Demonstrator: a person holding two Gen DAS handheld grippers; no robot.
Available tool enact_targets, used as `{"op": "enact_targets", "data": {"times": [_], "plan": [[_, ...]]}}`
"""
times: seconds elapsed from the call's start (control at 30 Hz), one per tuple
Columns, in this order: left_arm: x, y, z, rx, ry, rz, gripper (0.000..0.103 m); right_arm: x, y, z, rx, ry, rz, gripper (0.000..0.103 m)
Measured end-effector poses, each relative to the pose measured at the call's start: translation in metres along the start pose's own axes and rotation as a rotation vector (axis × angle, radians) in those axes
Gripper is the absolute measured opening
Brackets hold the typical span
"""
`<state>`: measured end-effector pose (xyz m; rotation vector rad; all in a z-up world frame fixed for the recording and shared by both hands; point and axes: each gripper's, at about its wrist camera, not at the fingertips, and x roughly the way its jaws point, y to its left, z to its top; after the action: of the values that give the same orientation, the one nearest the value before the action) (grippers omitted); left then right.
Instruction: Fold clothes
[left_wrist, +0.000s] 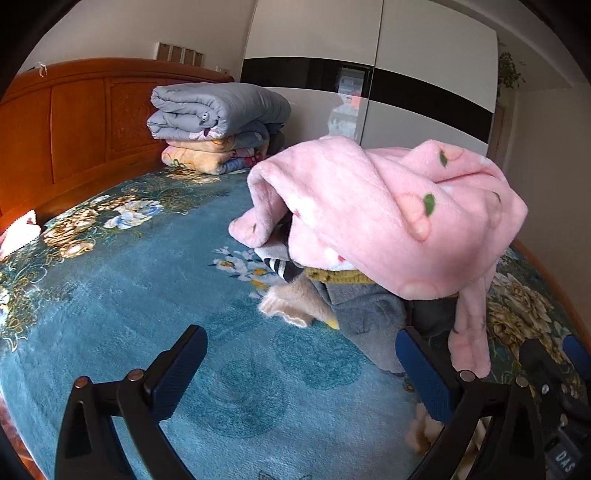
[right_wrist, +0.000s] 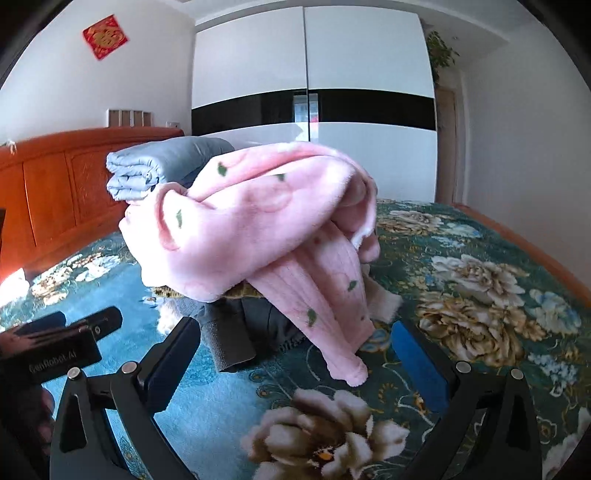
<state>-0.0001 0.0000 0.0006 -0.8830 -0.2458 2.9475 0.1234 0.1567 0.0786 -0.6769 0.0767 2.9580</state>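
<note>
Pink fleece garment (left_wrist: 388, 221) heaped beyond both spread tools, left tool (left_wrist: 301, 373), right tool (right_wrist: 295, 363), both empty

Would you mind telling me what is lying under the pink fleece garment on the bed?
Under the pink fleece garment sits a pile: a grey garment, an olive knitted edge, a black-and-white striped piece and beige fabric. The rest of the pile is covered.

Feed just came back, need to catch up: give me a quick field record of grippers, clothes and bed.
left gripper: open, empty, above the bedspread
right gripper: open, empty, a pink sleeve hangs between its fingers
pink fleece garment: draped on top of the pile, unfolded
clothes pile: grey, striped and mustard items, unfolded
bedspread: teal, floral
folded quilts: stacked by the headboard
</note>
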Motion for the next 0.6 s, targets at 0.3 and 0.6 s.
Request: {"op": "enact_targets", "data": {"times": [0.3,0.6], "plan": [[-0.003,-0.002,0.007,0.015,0.004,-0.044,0.103,0.005,-0.003,-0.003,0.025,-0.003,0.023,0.103],[-0.004,-0.011,0.000,0.036,-0.035,-0.069,0.103,-0.002,0.015,0.001,-0.033,-0.008,0.067,0.103]]}}
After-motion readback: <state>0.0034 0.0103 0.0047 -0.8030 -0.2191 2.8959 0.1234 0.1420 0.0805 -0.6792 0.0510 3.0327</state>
